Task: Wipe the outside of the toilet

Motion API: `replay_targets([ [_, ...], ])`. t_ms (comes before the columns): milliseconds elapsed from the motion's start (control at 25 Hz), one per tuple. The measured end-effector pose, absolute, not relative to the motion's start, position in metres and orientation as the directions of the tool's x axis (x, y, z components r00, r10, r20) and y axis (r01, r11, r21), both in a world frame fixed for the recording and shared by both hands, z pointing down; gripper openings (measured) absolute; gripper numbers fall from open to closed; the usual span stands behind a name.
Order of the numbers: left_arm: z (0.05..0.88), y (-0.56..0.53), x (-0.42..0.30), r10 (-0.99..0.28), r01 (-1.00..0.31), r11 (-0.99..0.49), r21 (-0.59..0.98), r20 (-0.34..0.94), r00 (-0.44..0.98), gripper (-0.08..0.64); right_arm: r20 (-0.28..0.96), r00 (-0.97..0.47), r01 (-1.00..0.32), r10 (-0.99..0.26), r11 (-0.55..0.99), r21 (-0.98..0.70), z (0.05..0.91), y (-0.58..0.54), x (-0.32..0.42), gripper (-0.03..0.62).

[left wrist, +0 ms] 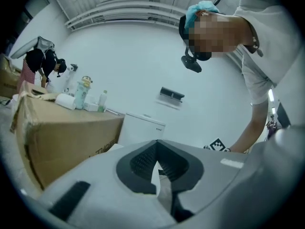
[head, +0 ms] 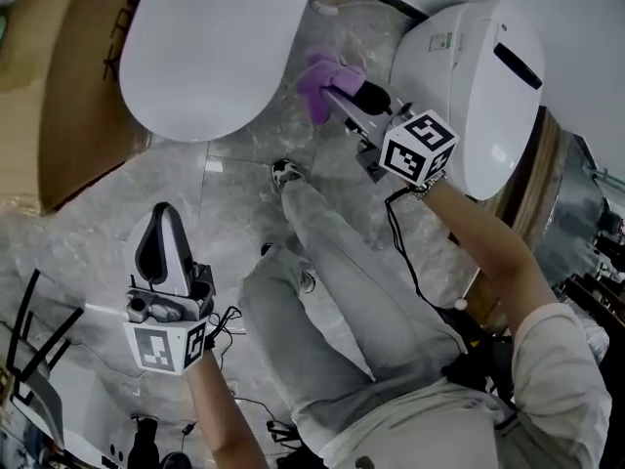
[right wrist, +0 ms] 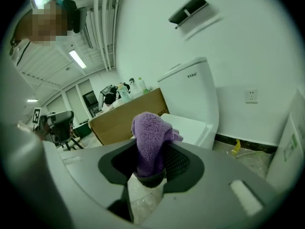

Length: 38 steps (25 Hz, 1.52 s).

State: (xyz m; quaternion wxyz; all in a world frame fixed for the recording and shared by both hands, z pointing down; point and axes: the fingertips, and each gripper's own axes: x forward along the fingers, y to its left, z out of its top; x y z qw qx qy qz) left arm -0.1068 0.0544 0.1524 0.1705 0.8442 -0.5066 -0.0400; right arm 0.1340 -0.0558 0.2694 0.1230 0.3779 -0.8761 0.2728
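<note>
**A:** What is hidden from us here?

**B:** The top edge of the head view cuts off the toilet (head: 205, 47), so we see only its closed lid. The lower end of the purple cloth (right wrist: 151, 137) is buried between the jaws.

**A:** How do we hold our arms?

**B:** Our right arm reaches forward, and the right gripper (head: 344, 94) sits just right of the toilet. The left gripper (head: 161, 225) hangs well short of the toilet, over the marble floor (head: 234, 174).

**A:** And the fingers?

**B:** The right jaws clamp the cloth, which stands up past their tips. We cannot tell whether it touches the toilet. The left jaws meet on nothing.
</note>
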Motion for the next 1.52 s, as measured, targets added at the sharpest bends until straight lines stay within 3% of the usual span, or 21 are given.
replay_targets([
  [440,-0.070,0.066,-0.122,-0.928,-0.898,-0.328,0.293,0.074,0.364,0.006,0.326,-0.821,-0.562,-0.468,0.761,-0.323,0.009,-0.047,0.082,0.143],
  [760,-0.211,0.056,-0.086,-0.910,-0.884,-0.405,0.233,-0.013,0.414,0.005,0.239,-0.867,-0.481,-0.438,0.859,-0.172,-0.147,-0.030,0.079,0.143],
  [1200,-0.277,0.082,-0.062,-0.930,-0.903,-0.360,0.234,-0.013,0.367,0.006,0.128,-0.886,-0.460,-0.445,0.878,-0.129,-0.251,-0.019,0.108,0.143],
  [1520,-0.292,0.086,-0.057,-0.934,-0.912,-0.349,0.215,-0.002,0.357,0.006,0.071,-0.831,-0.556,-0.551,0.820,-0.136,-0.283,-0.028,0.149,0.143],
])
